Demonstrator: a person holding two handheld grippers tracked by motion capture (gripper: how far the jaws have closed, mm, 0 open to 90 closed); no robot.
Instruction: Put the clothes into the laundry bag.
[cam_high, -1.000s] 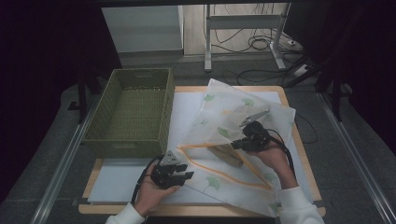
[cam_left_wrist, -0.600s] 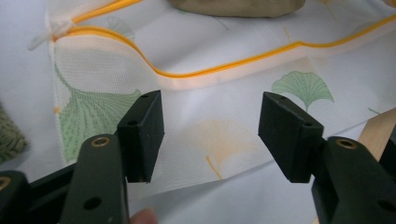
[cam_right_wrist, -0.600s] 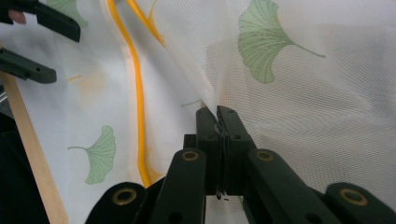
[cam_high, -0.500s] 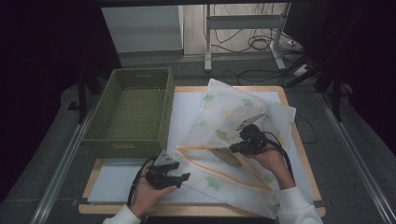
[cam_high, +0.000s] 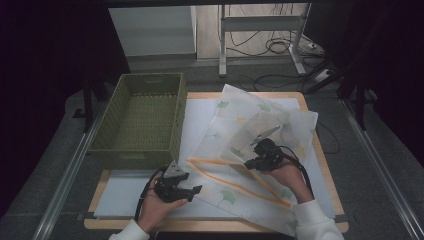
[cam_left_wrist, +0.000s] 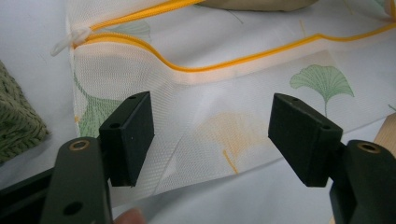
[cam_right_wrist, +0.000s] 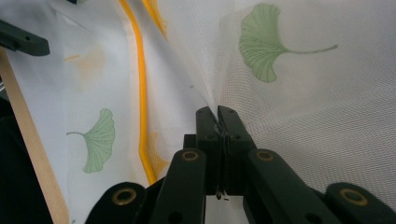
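A white mesh bag (cam_high: 235, 120) printed with green and yellow leaves lies spread on the white mat, its orange zipper (cam_high: 225, 176) open. My left gripper (cam_high: 192, 191) hovers at the bag's near left corner (cam_left_wrist: 219, 135). Its jaws have just been opening, and the corner lies flat between the pads (cam_left_wrist: 133, 135), untouched. The zipper (cam_left_wrist: 205, 67) curves beyond them. My right gripper (cam_high: 250, 164) is shut on a pinch of the bag's upper mesh layer (cam_right_wrist: 303, 93), lifting it into a ridge beside the zipper (cam_right_wrist: 140, 93); the jaws (cam_right_wrist: 217, 114) meet on the fabric.
An empty green woven basket (cam_high: 140, 120) stands at the left of the wooden board (cam_high: 320, 150), and its corner (cam_left_wrist: 18, 121) is close to my left gripper. Metal rails run along both sides of the table. Cables and a stand's legs lie on the floor behind.
The left gripper's jaws have spread apart and let go of the bag's near left corner, which now lies flat. The right gripper keeps its pinch on the mesh.
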